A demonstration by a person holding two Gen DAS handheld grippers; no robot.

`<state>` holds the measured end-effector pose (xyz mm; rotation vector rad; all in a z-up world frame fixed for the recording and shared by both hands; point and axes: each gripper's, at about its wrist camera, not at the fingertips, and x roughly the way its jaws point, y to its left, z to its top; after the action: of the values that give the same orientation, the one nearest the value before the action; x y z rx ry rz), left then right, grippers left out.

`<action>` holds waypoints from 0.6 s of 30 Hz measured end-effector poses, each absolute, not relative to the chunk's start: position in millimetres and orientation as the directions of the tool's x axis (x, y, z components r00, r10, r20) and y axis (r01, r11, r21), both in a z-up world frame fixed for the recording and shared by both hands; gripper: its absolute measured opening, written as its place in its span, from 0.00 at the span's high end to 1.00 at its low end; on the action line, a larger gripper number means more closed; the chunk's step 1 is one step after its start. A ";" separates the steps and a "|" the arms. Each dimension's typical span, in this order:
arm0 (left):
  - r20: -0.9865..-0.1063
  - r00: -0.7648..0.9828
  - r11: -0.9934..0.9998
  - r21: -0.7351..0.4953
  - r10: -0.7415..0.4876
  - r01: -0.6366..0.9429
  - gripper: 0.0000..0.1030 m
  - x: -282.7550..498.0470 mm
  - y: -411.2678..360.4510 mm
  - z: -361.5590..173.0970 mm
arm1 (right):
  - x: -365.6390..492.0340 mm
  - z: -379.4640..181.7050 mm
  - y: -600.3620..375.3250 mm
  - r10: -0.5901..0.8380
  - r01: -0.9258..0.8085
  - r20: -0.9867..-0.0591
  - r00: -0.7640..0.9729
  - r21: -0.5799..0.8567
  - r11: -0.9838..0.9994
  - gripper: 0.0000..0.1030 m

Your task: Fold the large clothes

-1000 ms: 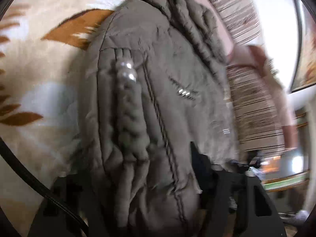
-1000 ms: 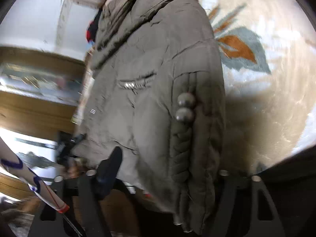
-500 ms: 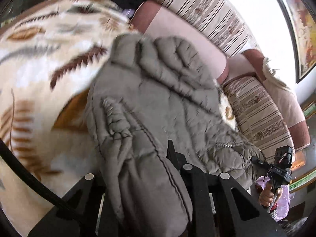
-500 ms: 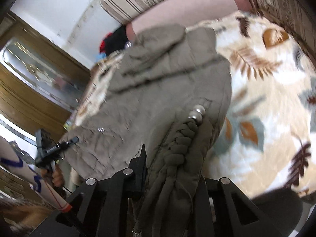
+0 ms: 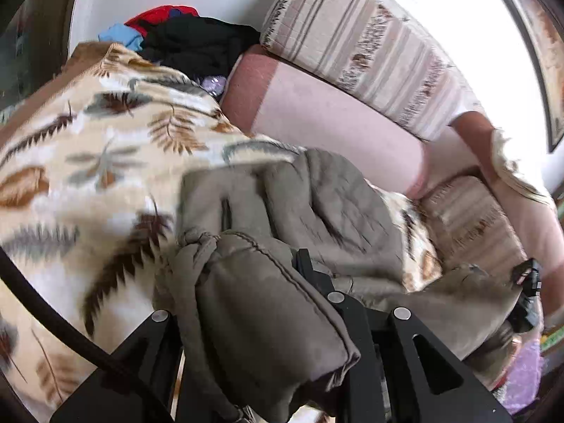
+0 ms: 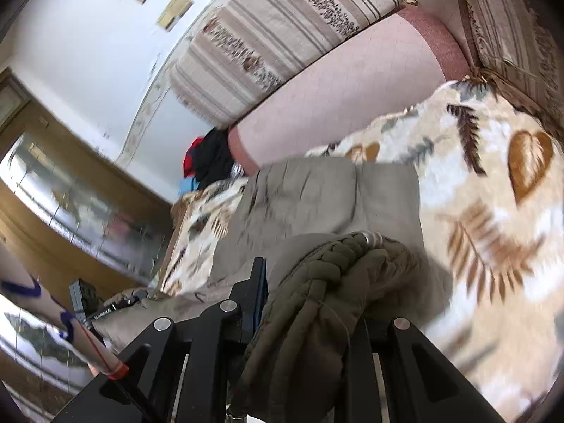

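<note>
1. Here the olive-grey padded jacket (image 5: 317,211) lies on the leaf-patterned blanket (image 5: 105,162), spread across the blanket's middle with its far edge short of the pink sofa back (image 5: 335,116).
2. The left gripper (image 5: 246,289) has its fingers closed on a thick bundle of the jacket's near edge, and the fabric bulges out between and over the black fingers (image 5: 310,271).
3. The right gripper (image 6: 313,292) likewise pinches the jacket (image 6: 317,197) at its near edge, where a braided cord trim (image 6: 328,257) with small metal beads is bunched above the fingers (image 6: 259,282).
4. In the right wrist view the blanket (image 6: 493,211) shows bare to the right of the jacket, and the jacket's far part lies flat on it.
5. Striped cushions (image 5: 370,46) sit on top of the sofa back, behind the jacket.
6. A heap of black, red and blue clothes (image 5: 183,38) rests past the blanket's far left corner, well apart from the jacket.
7. In the left wrist view the other gripper's black body (image 5: 527,296) shows at the jacket's right end.
8. Both views are motion-blurred around the jacket's far half.
</note>
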<state>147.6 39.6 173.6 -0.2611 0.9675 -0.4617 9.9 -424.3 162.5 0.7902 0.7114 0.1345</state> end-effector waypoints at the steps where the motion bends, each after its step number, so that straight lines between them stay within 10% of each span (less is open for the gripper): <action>1: -0.743 0.479 0.884 -0.400 -0.467 0.242 0.82 166.3 33.7 172.5 | 22.5 159.6 -428.8 0.365 0.155 -0.535 0.762 0.698 0.699 0.81; 13: -0.865 0.404 0.954 -0.263 -0.299 0.144 0.78 313.4 -26.1 90.4 | 158.7 84.4 -469.6 0.236 0.406 -0.714 0.659 0.602 0.688 0.78; 18: -0.785 0.402 0.880 -0.453 -0.471 0.144 0.64 306.2 -2.1 97.7 | 148.6 74.5 -491.8 0.340 0.375 -0.589 0.733 0.767 0.521 0.59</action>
<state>306.2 -2.1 97.7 -0.3380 1.0935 -0.3981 148.6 -491.8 74.5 1.0524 0.7856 -0.0241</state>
